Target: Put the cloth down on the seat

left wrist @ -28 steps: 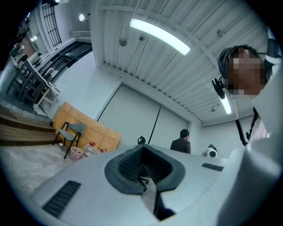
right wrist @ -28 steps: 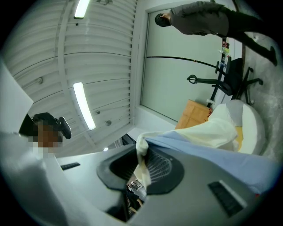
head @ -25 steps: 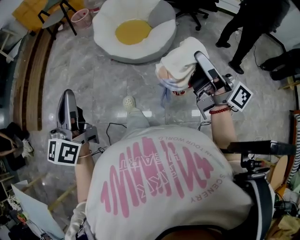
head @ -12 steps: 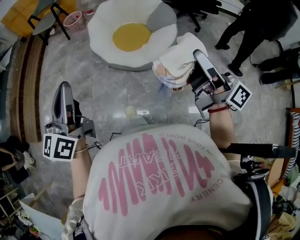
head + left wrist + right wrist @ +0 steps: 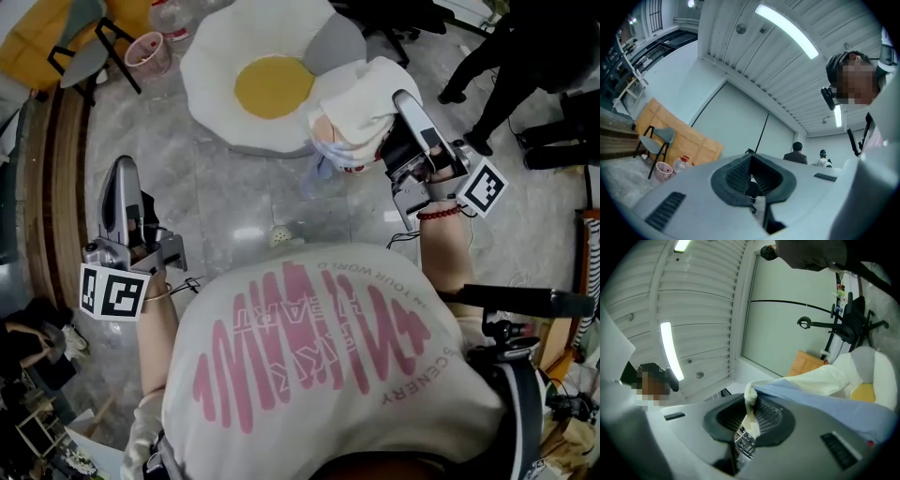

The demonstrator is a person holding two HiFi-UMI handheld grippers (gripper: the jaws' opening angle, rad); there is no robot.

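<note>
The seat (image 5: 211, 56) is a round white floor cushion with a yellow centre, shaped like a fried egg, at the top of the head view. My right gripper (image 5: 398, 101) is shut on a bunched cream and light-blue cloth (image 5: 352, 108), held in the air over the seat's right edge. In the right gripper view a fold of the cloth (image 5: 820, 380) is pinched between the dark pads of the right gripper (image 5: 747, 420), with the seat (image 5: 876, 376) beyond. My left gripper (image 5: 120, 192) hangs at the left over the grey floor, shut and empty.
A pink bin (image 5: 148, 52) and a black-legged chair (image 5: 94, 28) stand left of the seat. A person in black (image 5: 525, 66) stands at the top right beside office chair legs (image 5: 375, 19). A wooden strip (image 5: 56, 187) runs down the left. A cable (image 5: 403, 239) lies on the floor.
The seat has come nearer in the head view. My right gripper with the cloth has moved from beside the seat to over its right edge. The left gripper shifted a little left.
</note>
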